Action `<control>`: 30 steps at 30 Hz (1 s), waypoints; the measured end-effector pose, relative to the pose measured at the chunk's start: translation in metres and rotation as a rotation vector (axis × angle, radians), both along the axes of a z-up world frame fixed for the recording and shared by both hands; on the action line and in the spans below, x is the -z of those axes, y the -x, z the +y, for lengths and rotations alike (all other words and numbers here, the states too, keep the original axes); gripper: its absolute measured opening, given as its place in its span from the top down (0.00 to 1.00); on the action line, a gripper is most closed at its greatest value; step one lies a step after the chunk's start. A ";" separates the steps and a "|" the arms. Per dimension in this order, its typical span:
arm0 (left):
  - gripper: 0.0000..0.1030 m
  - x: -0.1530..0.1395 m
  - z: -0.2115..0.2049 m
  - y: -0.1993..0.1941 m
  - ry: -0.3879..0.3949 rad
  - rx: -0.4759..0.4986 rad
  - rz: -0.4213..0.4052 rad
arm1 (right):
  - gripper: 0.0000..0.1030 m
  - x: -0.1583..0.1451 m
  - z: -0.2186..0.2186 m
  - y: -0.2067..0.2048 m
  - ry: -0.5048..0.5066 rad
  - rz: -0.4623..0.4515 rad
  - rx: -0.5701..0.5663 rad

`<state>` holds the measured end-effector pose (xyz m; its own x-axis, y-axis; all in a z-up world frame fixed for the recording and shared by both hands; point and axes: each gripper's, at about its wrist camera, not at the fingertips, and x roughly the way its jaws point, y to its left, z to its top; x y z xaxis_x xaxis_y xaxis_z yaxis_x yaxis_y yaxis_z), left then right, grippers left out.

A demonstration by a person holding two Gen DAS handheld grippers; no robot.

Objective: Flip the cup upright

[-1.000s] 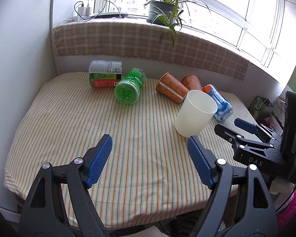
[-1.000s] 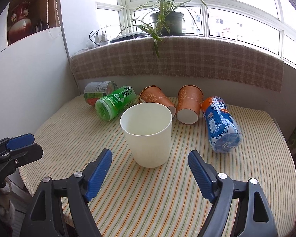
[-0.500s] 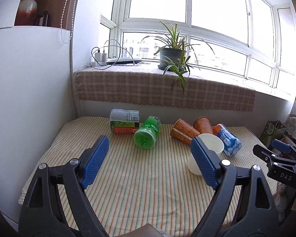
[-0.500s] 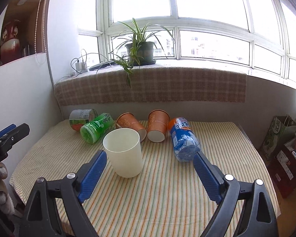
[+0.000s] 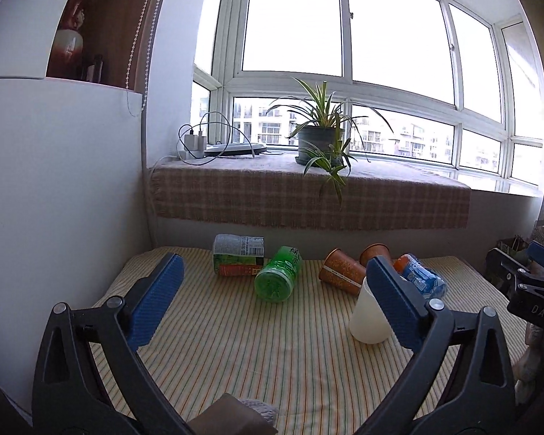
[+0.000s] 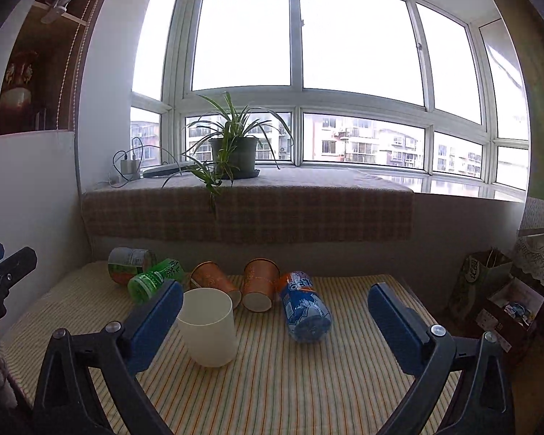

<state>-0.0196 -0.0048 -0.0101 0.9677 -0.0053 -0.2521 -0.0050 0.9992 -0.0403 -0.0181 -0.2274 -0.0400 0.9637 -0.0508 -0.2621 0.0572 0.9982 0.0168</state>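
The white cup (image 6: 208, 326) stood upright on the striped bench (image 6: 308, 380), mouth up, just ahead of the right tongs (image 6: 275, 322) and beside their left pad; from the left tongs (image 5: 272, 301) it sat ahead and to the right, partly hidden behind their right pad. Both pairs of tongs were spread wide and held nothing, each well clear of the cup.

By its look the cup was thin, light plastic or paper: easy to lift, apt to tip at a nudge and to buckle under a hard squeeze. A gentle hold across the wall near the middle, or one pad inside the rim and one outside, would likely suit it. Judged from how it stood, the flip seemed done.

The cup's inside looked empty, though the low angle hid its bottom. Beyond it, two orange cups (image 6: 257, 282) lay on their sides, mouths toward the tongs, apparently empty. A green bottle (image 6: 156, 279), a clear labelled bottle (image 6: 128, 262) and a blue bottle (image 6: 304, 310) also lay on their sides; their contents could not be made out.
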 end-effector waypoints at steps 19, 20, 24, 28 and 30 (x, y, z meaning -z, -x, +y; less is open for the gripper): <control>0.00 0.000 -0.001 0.003 0.017 0.002 0.002 | 0.00 -0.005 -0.008 0.008 -0.016 -0.048 0.042; 0.00 0.000 -0.002 0.003 0.018 0.002 0.003 | 0.00 -0.005 -0.008 0.008 -0.016 -0.047 0.040; 0.00 0.000 -0.002 0.002 0.018 0.002 0.006 | 0.00 -0.004 -0.009 0.009 -0.021 -0.046 0.037; 0.00 0.000 -0.002 0.002 0.020 0.002 0.004 | 0.00 -0.004 -0.009 0.008 -0.023 -0.045 0.038; 0.00 -0.001 -0.002 0.002 0.021 0.001 0.002 | 0.00 -0.004 -0.009 0.008 -0.026 -0.045 0.039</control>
<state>-0.0218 -0.0067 -0.0096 0.9671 -0.0113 -0.2542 -0.0046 0.9981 -0.0616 -0.0259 -0.2369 -0.0364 0.9719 -0.0822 -0.2206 0.0947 0.9944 0.0465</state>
